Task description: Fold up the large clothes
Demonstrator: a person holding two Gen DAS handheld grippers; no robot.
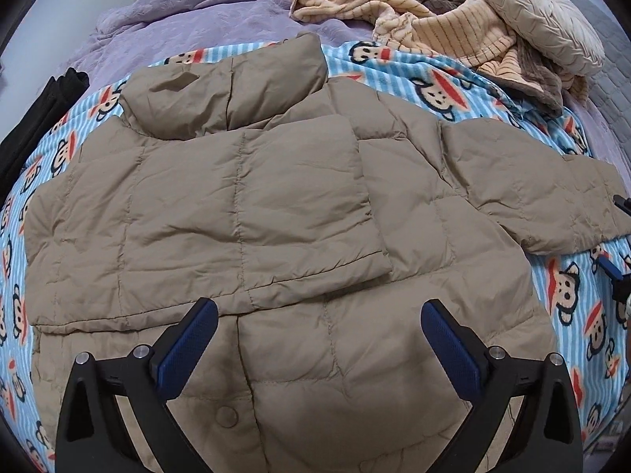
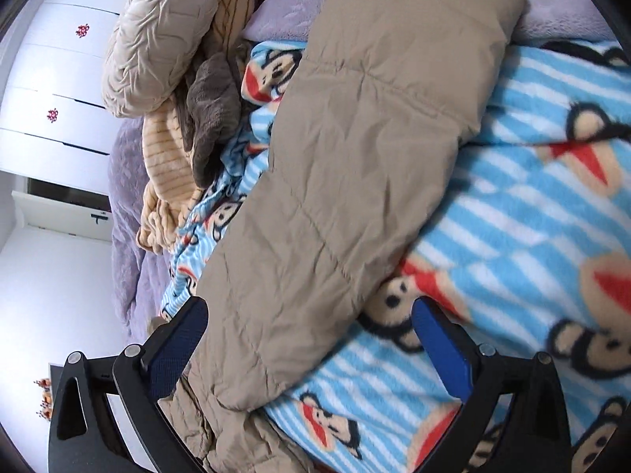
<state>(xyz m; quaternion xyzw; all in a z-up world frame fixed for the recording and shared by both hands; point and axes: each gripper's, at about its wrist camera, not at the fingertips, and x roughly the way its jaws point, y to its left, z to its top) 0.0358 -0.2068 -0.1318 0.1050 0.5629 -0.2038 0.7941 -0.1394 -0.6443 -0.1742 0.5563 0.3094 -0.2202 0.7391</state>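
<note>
A tan quilted puffer jacket (image 1: 276, 205) lies flat on a blue striped monkey-print blanket (image 1: 568, 295). One sleeve is folded across its chest, and the other sleeve (image 1: 532, 185) sticks out to the right. My left gripper (image 1: 319, 327) hovers open over the jacket's lower part, holding nothing. The right gripper (image 1: 617, 236) shows at the right edge, by the end of the outstretched sleeve. In the right wrist view that sleeve (image 2: 355, 157) runs from between the fingers toward the top. My right gripper (image 2: 311, 343) is open, with the sleeve fabric lying between its blue pads.
A lavender bedspread (image 1: 197, 12) covers the bed beyond the blanket. A beige pleated pillow (image 1: 540, 12) and a heap of striped cream and brown fleece (image 1: 453, 35) sit at the back right. Dark clothing (image 1: 47, 110) lies at the left edge. White cabinet doors (image 2: 59, 79) stand beside the bed.
</note>
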